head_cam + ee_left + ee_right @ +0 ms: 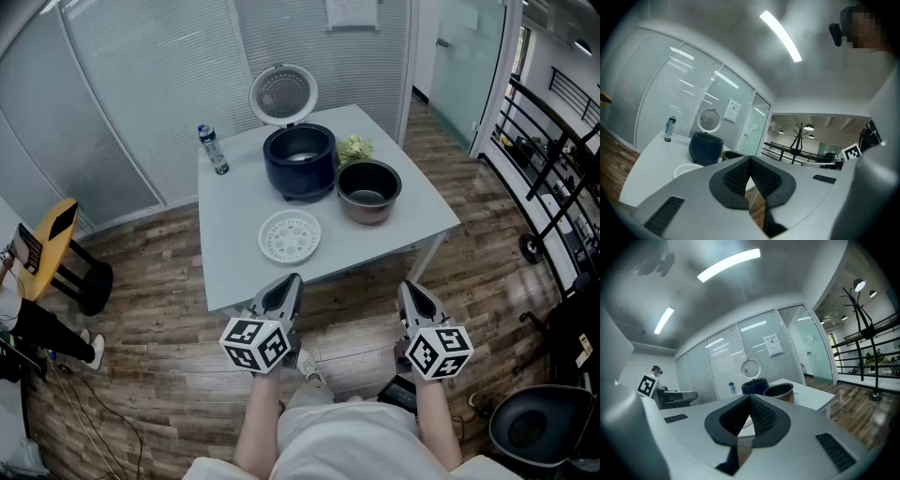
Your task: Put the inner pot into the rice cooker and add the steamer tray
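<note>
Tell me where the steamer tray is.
Head view: the steamer tray lies on the table by its near edge, in front of the rice cooker and left of the inner pot.

We see our left gripper (pixel 750 159) with its jaws pressed together and nothing between them. Beyond it, on the white table (pixel 647 164), stands the dark rice cooker (pixel 705 149) with its lid (pixel 708 121) raised. A water bottle (pixel 670 128) stands to its left, and the white steamer tray (pixel 684 170) lies in front.
</note>
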A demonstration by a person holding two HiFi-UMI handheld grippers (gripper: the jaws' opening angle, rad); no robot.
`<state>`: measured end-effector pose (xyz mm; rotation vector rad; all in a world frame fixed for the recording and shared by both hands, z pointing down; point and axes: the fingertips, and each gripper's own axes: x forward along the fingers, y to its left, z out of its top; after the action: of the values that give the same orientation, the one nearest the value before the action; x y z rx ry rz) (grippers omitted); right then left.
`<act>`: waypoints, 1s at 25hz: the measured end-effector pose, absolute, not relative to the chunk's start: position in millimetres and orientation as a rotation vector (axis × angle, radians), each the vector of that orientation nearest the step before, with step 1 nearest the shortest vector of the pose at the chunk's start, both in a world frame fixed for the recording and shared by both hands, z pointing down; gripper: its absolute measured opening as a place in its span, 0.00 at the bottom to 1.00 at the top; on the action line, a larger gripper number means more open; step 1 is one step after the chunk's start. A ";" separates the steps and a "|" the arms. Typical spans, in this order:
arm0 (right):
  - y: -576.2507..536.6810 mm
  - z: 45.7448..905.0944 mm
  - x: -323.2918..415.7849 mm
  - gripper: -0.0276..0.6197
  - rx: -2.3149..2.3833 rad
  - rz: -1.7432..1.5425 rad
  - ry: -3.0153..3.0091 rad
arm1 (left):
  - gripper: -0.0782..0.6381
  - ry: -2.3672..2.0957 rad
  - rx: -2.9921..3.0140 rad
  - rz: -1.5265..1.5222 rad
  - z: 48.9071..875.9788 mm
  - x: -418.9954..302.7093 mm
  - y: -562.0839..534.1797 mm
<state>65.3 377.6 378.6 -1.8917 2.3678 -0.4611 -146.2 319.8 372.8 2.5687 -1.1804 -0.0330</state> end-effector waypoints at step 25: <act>394.1 375.2 91.8 0.38 -1.652 -0.631 2.442 | 0.49 -1.108 2.598 0.047 378.1 -69.9 313.5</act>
<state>91.8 394.1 375.2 -1.6522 2.4415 -0.6306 -69.9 313.5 378.1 2.5976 -1.1075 0.0471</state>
